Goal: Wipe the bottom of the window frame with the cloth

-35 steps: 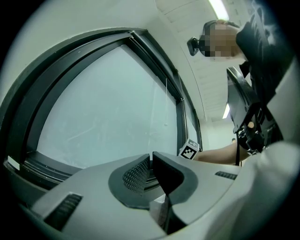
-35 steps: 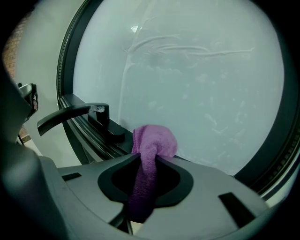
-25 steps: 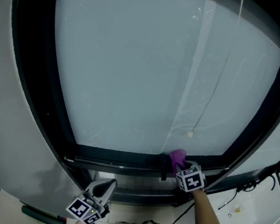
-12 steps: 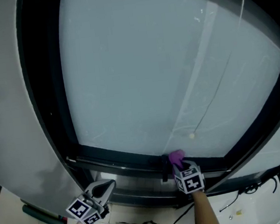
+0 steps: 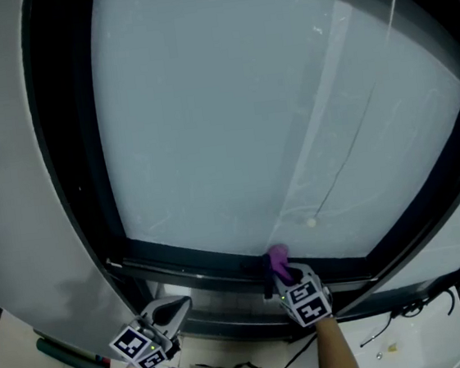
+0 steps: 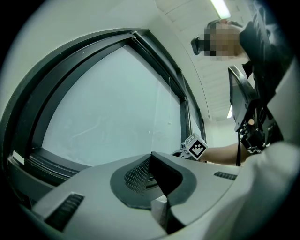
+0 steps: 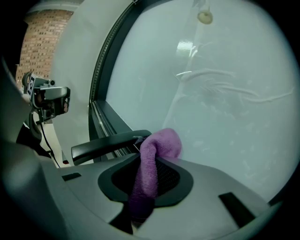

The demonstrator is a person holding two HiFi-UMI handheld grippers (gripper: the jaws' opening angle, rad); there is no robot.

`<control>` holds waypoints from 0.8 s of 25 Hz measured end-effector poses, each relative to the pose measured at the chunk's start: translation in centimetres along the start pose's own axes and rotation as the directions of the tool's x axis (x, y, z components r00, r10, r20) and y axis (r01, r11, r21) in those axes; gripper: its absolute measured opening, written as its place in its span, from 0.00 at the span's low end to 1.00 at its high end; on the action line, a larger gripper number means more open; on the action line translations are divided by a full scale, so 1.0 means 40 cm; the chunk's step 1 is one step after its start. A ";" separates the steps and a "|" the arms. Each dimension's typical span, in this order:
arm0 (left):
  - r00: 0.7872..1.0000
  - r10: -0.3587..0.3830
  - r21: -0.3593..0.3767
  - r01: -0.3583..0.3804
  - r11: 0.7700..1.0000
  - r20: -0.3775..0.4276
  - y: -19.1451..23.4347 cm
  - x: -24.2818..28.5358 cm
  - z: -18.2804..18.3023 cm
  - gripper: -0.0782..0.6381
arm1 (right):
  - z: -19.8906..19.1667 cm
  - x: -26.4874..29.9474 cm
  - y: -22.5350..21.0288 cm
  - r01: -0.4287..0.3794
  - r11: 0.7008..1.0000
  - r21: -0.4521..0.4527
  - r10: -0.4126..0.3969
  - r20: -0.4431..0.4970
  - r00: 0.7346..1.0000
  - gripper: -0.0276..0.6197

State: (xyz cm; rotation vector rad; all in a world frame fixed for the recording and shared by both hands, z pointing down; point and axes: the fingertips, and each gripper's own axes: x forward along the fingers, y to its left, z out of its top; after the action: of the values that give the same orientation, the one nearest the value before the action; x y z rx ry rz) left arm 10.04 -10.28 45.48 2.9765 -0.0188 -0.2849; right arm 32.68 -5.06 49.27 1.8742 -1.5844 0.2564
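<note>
A purple cloth (image 5: pixel 278 258) is pressed against the dark bottom rail of the window frame (image 5: pixel 197 261), at the foot of the frosted pane. My right gripper (image 5: pixel 289 278) is shut on it. In the right gripper view the cloth (image 7: pixel 157 150) bulges out from between the pads, just beside a black window handle (image 7: pixel 108 144). My left gripper (image 5: pixel 171 308) hangs lower left, below the rail and away from the glass. Its jaws are shut on nothing in the left gripper view (image 6: pixel 151 176), where the right gripper's marker cube (image 6: pixel 194 147) shows farther along the frame.
A black handle (image 5: pixel 268 280) sticks out of the bottom rail just left of the cloth. A thin cord ends in a small bead (image 5: pixel 311 222) on the glass. A dark green tube (image 5: pixel 68 357) lies lower left. Cables (image 5: pixel 397 312) lie on the white ledge lower right.
My right gripper has slid the purple cloth a little to the left along the bottom rail and its cube has turned. The left gripper has stayed put.
</note>
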 end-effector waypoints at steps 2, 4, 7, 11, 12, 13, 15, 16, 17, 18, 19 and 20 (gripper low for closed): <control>1.000 -0.003 0.008 0.003 1.000 -0.002 -0.001 0.001 -0.002 0.11 | 0.003 0.003 0.009 -0.021 1.000 0.014 0.021 0.018 1.000 0.17; 1.000 -0.006 0.016 0.006 1.000 -0.008 -0.002 -0.002 -0.009 0.11 | -0.003 0.003 0.008 -0.030 0.998 0.046 0.029 0.032 0.999 0.17; 1.000 -0.005 -0.001 0.005 1.000 -0.028 -0.007 -0.004 -0.017 0.11 | -0.009 -0.001 0.015 -0.049 0.994 0.099 0.043 0.058 0.997 0.17; 0.999 -0.009 0.006 0.009 1.000 -0.036 -0.015 0.000 -0.022 0.11 | -0.028 -0.005 0.030 -0.061 0.990 0.125 0.051 0.077 0.996 0.17; 0.999 -0.011 0.008 0.011 1.000 -0.036 -0.020 0.003 -0.023 0.11 | -0.032 -0.007 0.032 -0.062 0.989 0.133 0.051 0.082 0.995 0.17; 0.999 -0.012 0.007 0.013 1.000 -0.035 -0.025 0.005 -0.024 0.11 | -0.036 -0.009 0.033 -0.063 0.988 0.140 0.051 0.088 0.995 0.17; 0.999 -0.012 0.004 0.012 1.000 -0.044 -0.036 0.010 -0.028 0.11 | -0.037 -0.010 0.035 -0.062 0.987 0.150 0.045 0.111 0.993 0.17; 0.999 -0.009 0.005 0.009 1.000 -0.052 -0.040 0.013 -0.032 0.11 | -0.037 -0.010 0.037 -0.062 0.986 0.156 0.043 0.126 0.991 0.17; 0.998 -0.006 0.008 0.006 1.000 -0.057 -0.043 0.017 -0.035 0.11 | -0.037 -0.010 0.040 -0.063 0.985 0.161 0.040 0.141 0.989 0.17; 0.998 -0.003 0.014 0.004 1.000 -0.059 -0.046 0.022 -0.038 0.11 | -0.037 -0.011 0.043 -0.064 0.984 0.165 0.038 0.154 0.987 0.17; 0.998 -0.001 0.017 0.002 1.000 -0.060 -0.051 0.026 -0.042 0.11 | -0.038 -0.013 0.047 -0.066 0.984 0.168 0.038 0.163 0.986 0.17; 0.998 0.000 0.014 0.001 1.000 -0.062 -0.058 0.028 -0.045 0.11 | -0.039 -0.015 0.052 -0.069 0.983 0.172 0.040 0.169 0.985 0.17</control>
State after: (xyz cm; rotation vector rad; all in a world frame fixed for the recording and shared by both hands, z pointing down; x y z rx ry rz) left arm 11.49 -7.75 46.66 2.9972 -0.0134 -0.1926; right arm 31.01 -3.76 50.87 2.0332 -1.7768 0.2809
